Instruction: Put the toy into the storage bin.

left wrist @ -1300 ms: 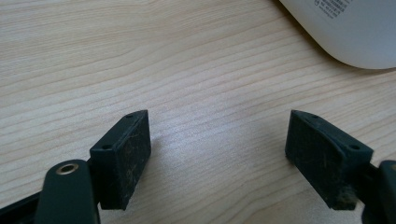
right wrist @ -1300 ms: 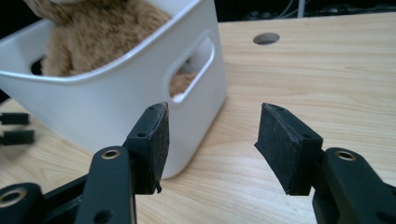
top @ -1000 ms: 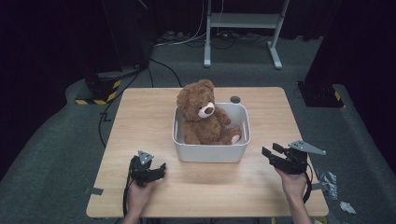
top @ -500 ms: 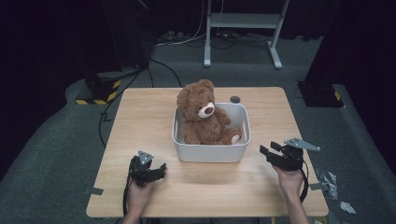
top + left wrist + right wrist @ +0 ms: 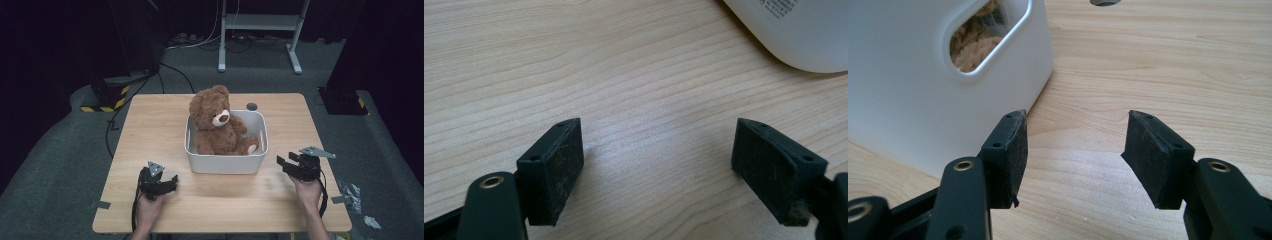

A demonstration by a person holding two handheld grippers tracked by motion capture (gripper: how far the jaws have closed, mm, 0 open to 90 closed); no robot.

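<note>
My left gripper (image 5: 172, 179) sits near the table's (image 5: 150, 125) front edge, jaws spread, empty; my right gripper (image 5: 283, 162) hovers beside the white bin (image 5: 226, 162) holding the teddy bear (image 5: 215, 125), jaws apart, empty.

Small grey print stands on the underside corner of the white bin (image 5: 804, 30) in the left gripper view; the characters are too small and blurred to read. No other text, label, brand, number or sign is legible.
</note>
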